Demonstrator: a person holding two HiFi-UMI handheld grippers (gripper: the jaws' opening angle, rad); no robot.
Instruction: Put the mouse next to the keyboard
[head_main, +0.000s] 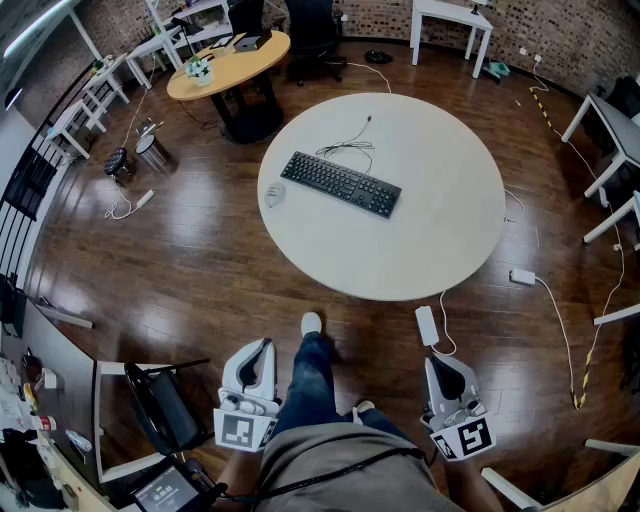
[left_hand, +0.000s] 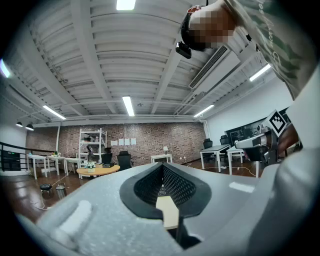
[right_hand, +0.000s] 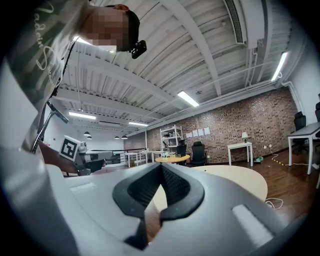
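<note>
Presently, mouse (head_main: 274, 194): small and pale, lying near the left rim of the round table (head_main: 440, 230), a little apart from the left end of the keyboard (head_main: 341, 184).
Handling, as I judge it: light, with a hard, smooth, domed shell that could squirt out of a pinch; not fragile, though a button might click under pressure.
Where I would take hold: across its two flat flanks, low down by the table top, not over the rounded back.
Mouse cord: none that I can make out at this size.
Keyboard: black, lying at a slant near the table's middle, its thin cable (head_main: 350, 148) curled loosely behind it.
Left tongs (head_main: 264, 345): clenched on nothing, tips meeting, held level at my hip, well short of the table; my left gripper view shows the pads (left_hand: 172, 187) pressed together.
Right tongs (head_main: 438, 362): likewise closed and empty, level beside my other hip; the tips (right_hand: 160, 166) meet in my right gripper view.
Count: one mouse, one keyboard, one table bearing them, two tongs, neither yet at work.
</note>
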